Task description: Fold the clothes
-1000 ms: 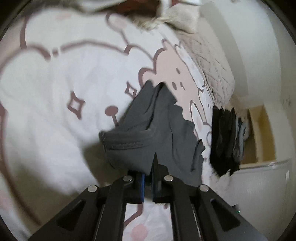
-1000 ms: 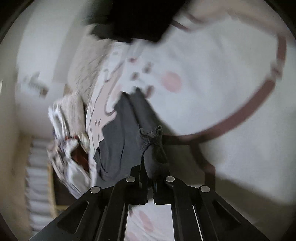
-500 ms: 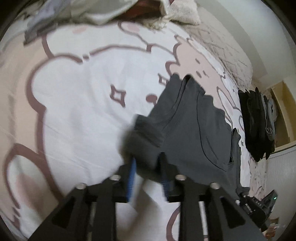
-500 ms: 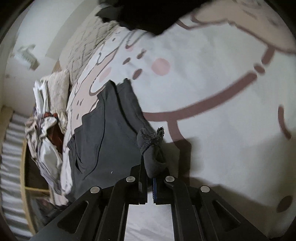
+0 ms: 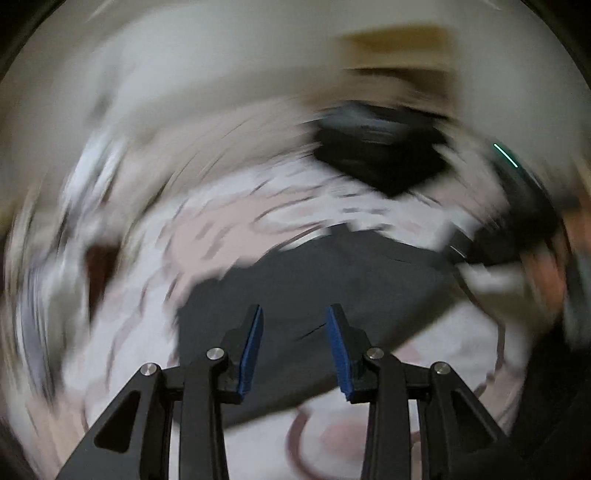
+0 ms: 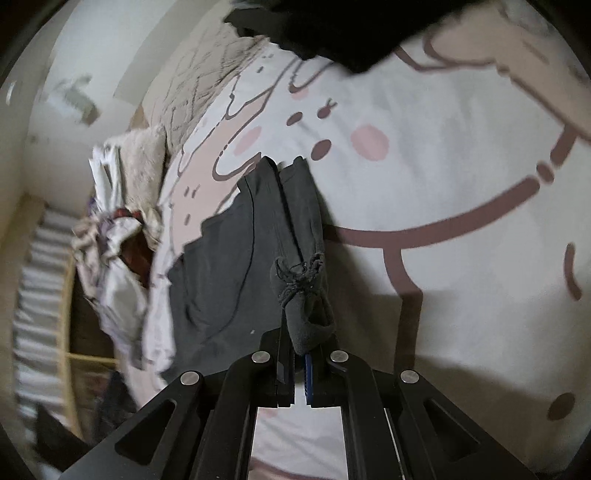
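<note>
On the bed (image 6: pixel 461 177), right tongs (image 6: pixel 295 354) pinch the grey garment's (image 6: pixel 236 258) corner; left tongs (image 5: pixel 294 332) gape empty above it. One-sided pulling risks dragging it askew.

Right gripper (image 6: pixel 295 341) clamped on bunched corner of dark grey garment (image 6: pixel 236 266). Garment spread flat on cartoon-print bedsheet (image 6: pixel 461 184). Black clothes pile (image 6: pixel 332 29) at far edge; crumpled laundry (image 6: pixel 114 240) left.
</note>
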